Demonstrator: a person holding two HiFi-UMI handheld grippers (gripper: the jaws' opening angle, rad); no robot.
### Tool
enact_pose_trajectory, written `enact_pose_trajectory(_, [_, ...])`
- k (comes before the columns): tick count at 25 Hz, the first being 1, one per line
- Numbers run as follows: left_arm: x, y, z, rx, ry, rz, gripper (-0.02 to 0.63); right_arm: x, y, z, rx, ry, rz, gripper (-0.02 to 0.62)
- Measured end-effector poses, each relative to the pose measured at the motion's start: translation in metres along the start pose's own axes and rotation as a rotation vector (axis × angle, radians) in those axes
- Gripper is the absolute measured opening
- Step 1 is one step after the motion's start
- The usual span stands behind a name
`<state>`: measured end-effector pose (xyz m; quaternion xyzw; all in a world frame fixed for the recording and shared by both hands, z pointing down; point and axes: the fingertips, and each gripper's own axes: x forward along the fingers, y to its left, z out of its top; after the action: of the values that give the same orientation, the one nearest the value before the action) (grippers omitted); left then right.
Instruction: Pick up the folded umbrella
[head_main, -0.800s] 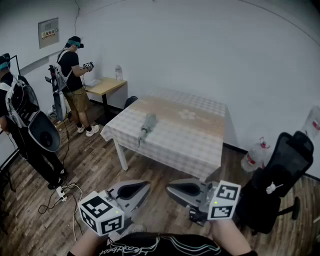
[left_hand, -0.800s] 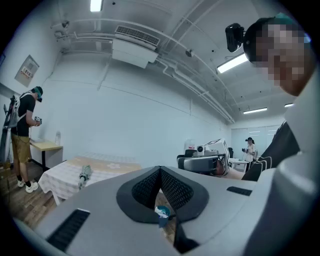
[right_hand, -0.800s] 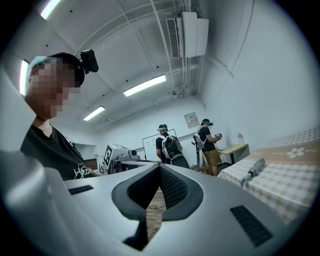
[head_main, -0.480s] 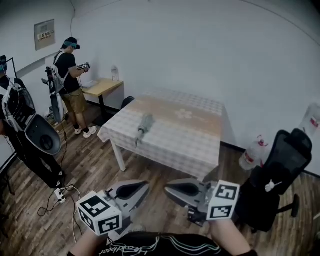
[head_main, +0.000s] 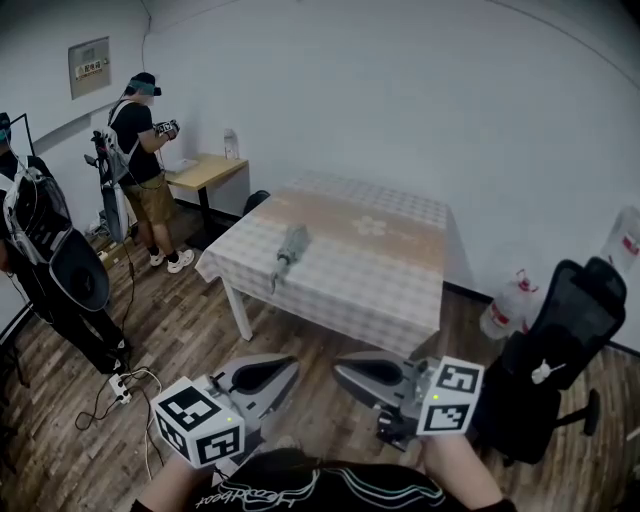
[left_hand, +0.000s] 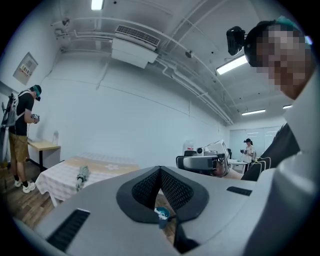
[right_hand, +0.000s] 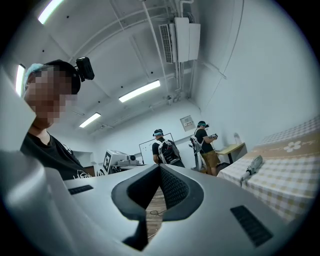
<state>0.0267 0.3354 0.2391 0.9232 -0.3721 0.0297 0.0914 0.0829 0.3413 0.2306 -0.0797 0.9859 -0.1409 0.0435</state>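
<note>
The folded umbrella (head_main: 291, 248), grey-green with its strap end toward me, lies on the left part of the checked tablecloth on the table (head_main: 400, 290). It also shows small in the left gripper view (left_hand: 81, 175) and the right gripper view (right_hand: 254, 165). My left gripper (head_main: 280, 370) and right gripper (head_main: 350, 370) hover low in front of my body, side by side, well short of the table. Both are shut with nothing between the pads, and their tips point toward each other.
Two persons with backpacks stand at the left (head_main: 142, 170) (head_main: 45, 260), by a small wooden desk (head_main: 208, 172). A black office chair (head_main: 555, 350) and water bottles (head_main: 510, 308) stand right of the table. A power strip with cables (head_main: 125, 388) lies on the wooden floor.
The head view has shifted slightly, so the table sits a touch further left. Both grippers stay shut in about the same place. The near person at the left has shifted a little.
</note>
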Motion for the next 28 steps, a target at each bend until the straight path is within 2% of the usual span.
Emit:
enact_pose_trajectory(6, [0.009,0.031,-0.009,-0.059,-0.003,0.005,-0.005,0.018,-0.029,-0.007,0.017,0.028,-0.017,0.012])
enact_pose_trajectory(12, [0.029,0.086,-0.011,-0.080,0.007,0.004,-0.004,0.050,-0.079,-0.007,0.030,0.038,-0.025,0.012])
enact_pose_trajectory(18, [0.065,0.151,-0.015,-0.109,0.045,-0.008,-0.004,0.076,-0.151,-0.008,0.097,0.026,-0.066,0.012])
enact_pose_trajectory(28, [0.143,0.290,-0.015,-0.186,0.123,-0.061,-0.005,0.135,-0.293,0.003,0.213,0.026,-0.162,0.012])
